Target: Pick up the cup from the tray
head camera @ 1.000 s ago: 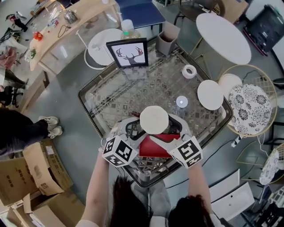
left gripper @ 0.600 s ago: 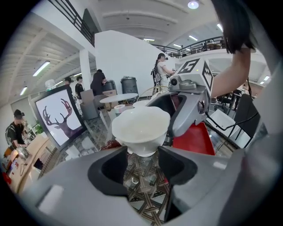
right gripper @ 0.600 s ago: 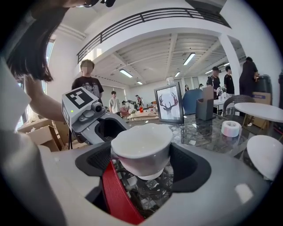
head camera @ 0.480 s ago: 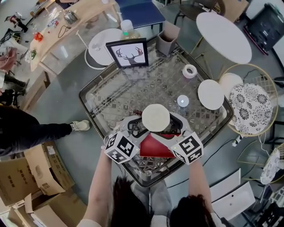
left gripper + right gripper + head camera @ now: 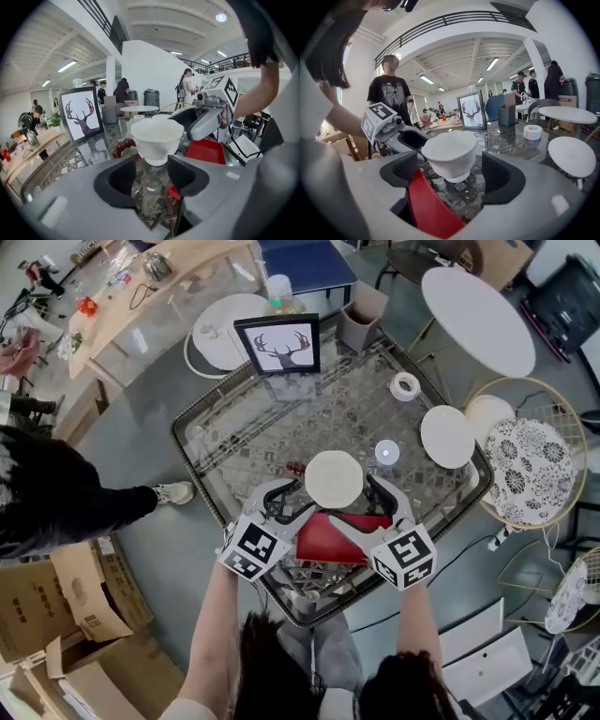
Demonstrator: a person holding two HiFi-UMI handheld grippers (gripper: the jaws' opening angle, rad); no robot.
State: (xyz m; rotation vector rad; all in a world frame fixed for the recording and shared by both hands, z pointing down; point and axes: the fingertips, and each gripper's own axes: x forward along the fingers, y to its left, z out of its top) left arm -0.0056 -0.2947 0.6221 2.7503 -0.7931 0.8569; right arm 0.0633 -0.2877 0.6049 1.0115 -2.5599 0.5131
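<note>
The small white glazed ceramic cup (image 5: 334, 478), with a flared wavy rim and a narrow foot, is off the flat red plastic tray (image 5: 333, 542). It sits just past the tray's far edge, over the near part of the glass tabletop with the woven pattern beneath it (image 5: 244, 442), and looks to hang clear of the glass.

The left gripper (image 5: 152, 173) has its jaws spread wide. The cup's foot stands in the gap at their tips, and neither pad is seen pressing on it. The right gripper (image 5: 449, 180) is just as wide open, with the cup's lower body between its jaws and a gap on both sides. The tray's red edge rises beside its left jaw, and I cannot tell whether they touch. The two grippers flank the cup from either side, so it seems cradled between them rather than pinched by either one.

The cup will likely be light and rigid, but brittle, and its glaze will be slick against hard jaws. The thin rim would chip easily and the taper sheds a grip downward. The safest hold is probably across the lower wall just above the foot, closing gently, since a slip would drop it onto glass
</note>
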